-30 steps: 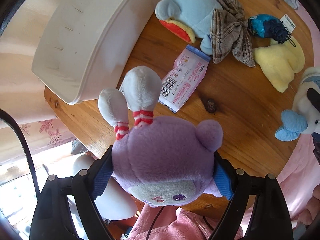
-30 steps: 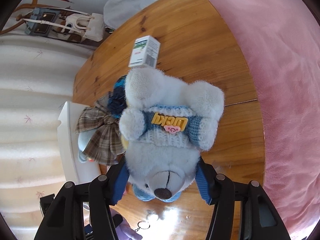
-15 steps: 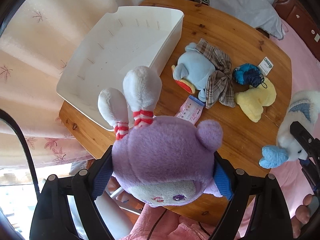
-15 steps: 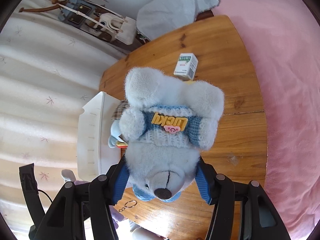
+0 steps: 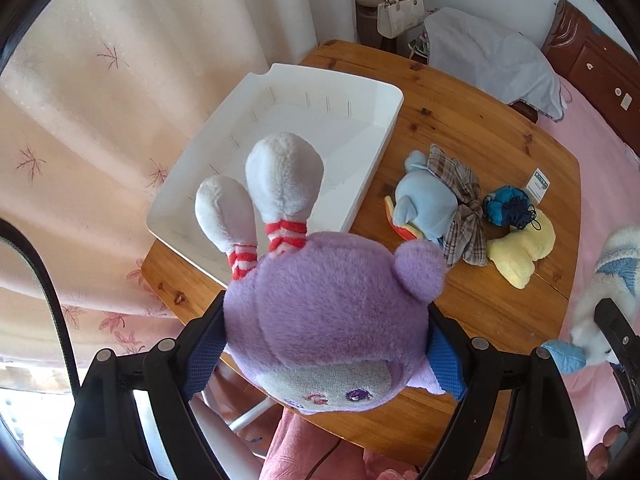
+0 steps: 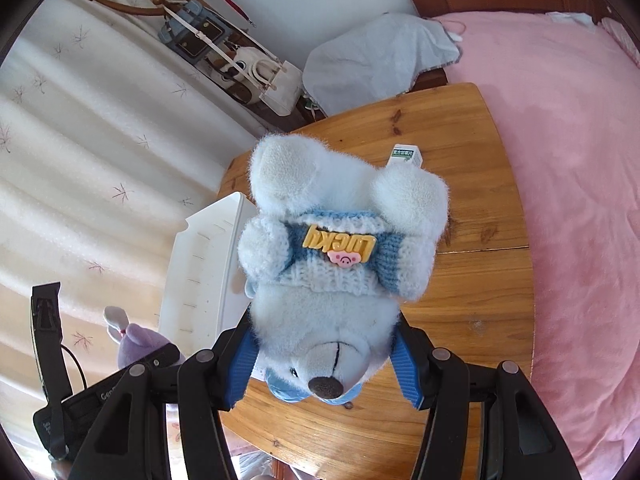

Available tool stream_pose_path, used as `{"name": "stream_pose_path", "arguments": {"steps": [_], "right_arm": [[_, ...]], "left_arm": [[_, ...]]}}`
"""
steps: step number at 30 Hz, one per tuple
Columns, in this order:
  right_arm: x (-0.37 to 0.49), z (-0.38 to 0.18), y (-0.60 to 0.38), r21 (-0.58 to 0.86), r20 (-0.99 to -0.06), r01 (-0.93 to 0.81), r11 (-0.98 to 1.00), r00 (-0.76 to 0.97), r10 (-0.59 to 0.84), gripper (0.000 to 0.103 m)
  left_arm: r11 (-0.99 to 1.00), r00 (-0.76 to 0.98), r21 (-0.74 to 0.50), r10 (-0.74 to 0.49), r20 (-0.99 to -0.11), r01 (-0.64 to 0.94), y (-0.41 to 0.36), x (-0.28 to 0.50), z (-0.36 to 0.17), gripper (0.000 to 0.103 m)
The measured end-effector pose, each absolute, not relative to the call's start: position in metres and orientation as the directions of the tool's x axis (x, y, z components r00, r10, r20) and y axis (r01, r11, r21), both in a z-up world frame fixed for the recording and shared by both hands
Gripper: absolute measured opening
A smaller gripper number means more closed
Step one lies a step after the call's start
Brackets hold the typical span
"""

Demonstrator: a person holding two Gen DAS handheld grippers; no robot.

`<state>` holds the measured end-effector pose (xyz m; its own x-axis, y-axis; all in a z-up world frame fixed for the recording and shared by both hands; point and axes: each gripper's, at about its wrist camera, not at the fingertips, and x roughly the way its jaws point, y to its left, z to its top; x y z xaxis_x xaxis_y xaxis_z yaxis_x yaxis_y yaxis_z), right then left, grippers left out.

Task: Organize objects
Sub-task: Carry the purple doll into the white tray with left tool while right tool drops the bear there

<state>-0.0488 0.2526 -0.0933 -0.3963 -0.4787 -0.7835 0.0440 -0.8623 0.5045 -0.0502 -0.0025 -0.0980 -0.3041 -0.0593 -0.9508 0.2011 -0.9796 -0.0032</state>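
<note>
Plush toys are the business here, two of them hanging in the air and two lying on the round wooden table (image 5: 472, 128). Beside that table a pink bedspread (image 6: 580, 200) is filling the right of the right wrist view, and pale curtains (image 5: 120, 80) are hanging behind. A white plastic bin (image 5: 376, 144) is sitting on the table's left part, against the curtain side, its inside bare apart from the moulded slots along its walls.

Next in size, the purple plush (image 5: 328, 312) is being squeezed head-first by the left gripper (image 5: 326, 354), the blue pads pressing on both sides of its head, face toward the camera and white feet with red-striped ankles pointing out over the bin. The white bear (image 6: 340, 264), wearing a blue knitted sweater with a yellow "Lucky" badge, is being clamped the same way by the right gripper (image 6: 324, 364), head between the pads, legs pointing away above the table.

On the tabletop, a light blue plush (image 5: 428, 208) with a plaid bow is lying just right of the bin. A yellow plush (image 5: 524, 252) is lying near it, with a small dark blue drawstring pouch (image 5: 508, 210) touching its top edge. A small white carton (image 5: 540, 182) is standing beside the pouch.
</note>
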Motion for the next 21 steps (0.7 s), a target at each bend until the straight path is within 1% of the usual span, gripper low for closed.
{"name": "stream_pose_path", "arguments": {"steps": [4, 12, 21], "right_arm": [[-0.042, -0.089, 0.234, 0.494, -0.785, 0.031, -0.869, -0.413, -0.461, 0.060], [-0.029, -0.076, 0.179, 0.463, -0.782, 0.027, -0.886, -0.459, -0.423, 0.060], [-0.022, -0.070, 0.112, 0.466, -0.753, 0.058, -0.883, -0.499, -0.429, 0.060]], "left_arm": [[-0.984, -0.320, -0.059, 0.002, -0.947, 0.169, -0.022, -0.058, -0.097, 0.089], [-0.993, -0.383, -0.094, 0.059, -0.922, 0.075, -0.059, -0.073, -0.087, 0.089], [-0.991, -0.436, -0.132, 0.115, -0.893, 0.009, -0.111, -0.098, -0.088, 0.089]]}}
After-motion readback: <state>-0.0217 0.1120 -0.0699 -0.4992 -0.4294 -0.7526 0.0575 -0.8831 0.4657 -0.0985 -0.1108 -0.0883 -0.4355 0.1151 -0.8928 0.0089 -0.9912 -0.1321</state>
